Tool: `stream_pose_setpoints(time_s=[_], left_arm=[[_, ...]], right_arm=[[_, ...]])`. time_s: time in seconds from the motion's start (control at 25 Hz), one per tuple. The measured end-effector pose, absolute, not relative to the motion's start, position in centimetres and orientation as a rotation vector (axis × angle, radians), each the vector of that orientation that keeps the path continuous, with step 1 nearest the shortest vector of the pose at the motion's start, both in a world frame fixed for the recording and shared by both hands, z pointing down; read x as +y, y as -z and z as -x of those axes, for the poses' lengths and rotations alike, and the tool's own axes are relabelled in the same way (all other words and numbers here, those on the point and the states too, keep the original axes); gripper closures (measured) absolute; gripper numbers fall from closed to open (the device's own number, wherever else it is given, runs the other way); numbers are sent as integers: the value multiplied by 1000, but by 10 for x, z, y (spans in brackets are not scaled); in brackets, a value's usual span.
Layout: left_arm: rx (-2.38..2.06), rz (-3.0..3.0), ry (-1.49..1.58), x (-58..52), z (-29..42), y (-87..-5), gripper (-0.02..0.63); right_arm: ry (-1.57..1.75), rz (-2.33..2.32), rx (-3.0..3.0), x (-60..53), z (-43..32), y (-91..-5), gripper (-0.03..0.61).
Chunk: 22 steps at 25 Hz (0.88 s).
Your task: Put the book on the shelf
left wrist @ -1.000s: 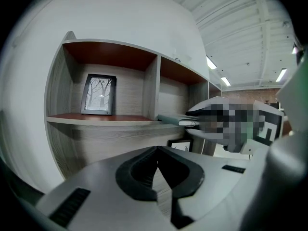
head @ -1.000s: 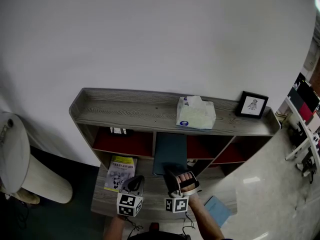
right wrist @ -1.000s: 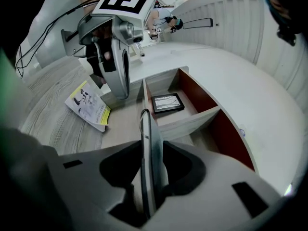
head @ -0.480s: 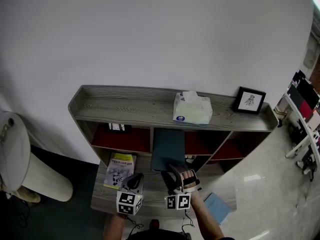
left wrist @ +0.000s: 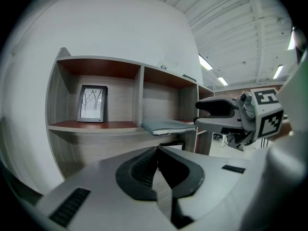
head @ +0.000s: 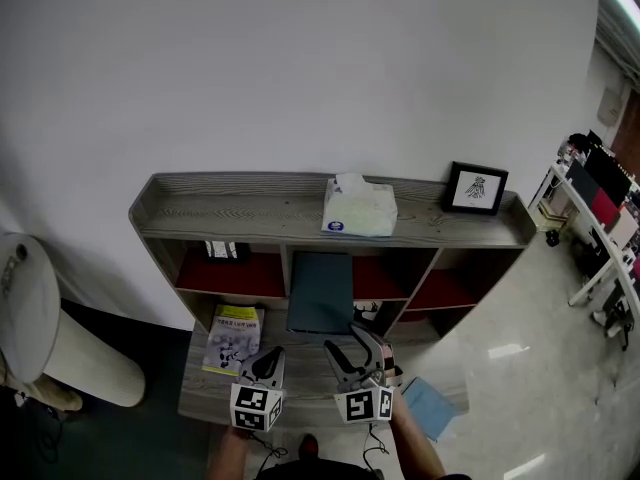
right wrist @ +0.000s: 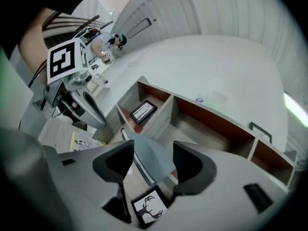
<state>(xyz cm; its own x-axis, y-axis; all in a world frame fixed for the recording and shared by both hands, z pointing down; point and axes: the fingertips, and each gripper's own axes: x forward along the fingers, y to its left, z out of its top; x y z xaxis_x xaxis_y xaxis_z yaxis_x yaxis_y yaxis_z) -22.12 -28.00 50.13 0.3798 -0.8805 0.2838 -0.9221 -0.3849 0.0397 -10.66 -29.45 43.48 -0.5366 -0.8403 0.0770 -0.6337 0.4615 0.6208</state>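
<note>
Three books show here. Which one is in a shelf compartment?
The dark teal book, in the middle compartment. The yellow booklet and the light blue book lie on the board in front.

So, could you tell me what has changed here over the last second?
The right gripper has let go of the dark book: its jaws have just been opening, and it has drawn back from the shelf, leaving the book lying in the middle compartment. The left gripper stays shut and empty; the yellow booklet has not moved.
</note>
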Motion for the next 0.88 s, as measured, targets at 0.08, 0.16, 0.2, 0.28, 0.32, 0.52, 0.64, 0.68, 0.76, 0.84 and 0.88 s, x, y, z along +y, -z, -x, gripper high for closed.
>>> stream_pose_setpoints(time_s=[0.08, 0.16, 0.2, 0.28, 0.32, 0.52, 0.64, 0.68, 0.76, 0.84, 0.88], left_arm=[[-1614, -2457, -329, -273, 213, -496, 607], [-1607, -2478, -313, -268, 203, -486, 607], [-1604, -2488, -302, -265, 197, -481, 607], [-1600, -2507, -296, -260, 186, -473, 607], [-1598, -2515, -298, -258, 181, -470, 607], [-1565, -2576, -278, -243, 145, -453, 607], [-1528, -2594, -256, -234, 122, -449, 607], [-1513, -2597, -246, -230, 114, -448, 607], [-1494, -2604, -240, -222, 100, -448, 607], [-1483, -2611, -248, -214, 85, -449, 607], [-1478, -2615, -251, -209, 78, -449, 607]], right_arm=[[666, -1315, -2402, -289, 91, -426, 308], [562, -1372, -2457, -286, 75, -422, 308], [519, -1397, -2487, -283, 67, -421, 310], [445, -1454, -2553, -278, 52, -418, 318], [401, -1483, -2580, -274, 44, -418, 332], [189, -1578, -2655, -252, 3, -422, 407], [92, -1616, -2677, -239, -22, -427, 430], [60, -1625, -2679, -234, -30, -429, 439], [20, -1645, -2671, -223, -45, -433, 470], [3, -1675, -2645, -211, -61, -437, 502], [-6, -1689, -2634, -206, -69, -438, 508]])
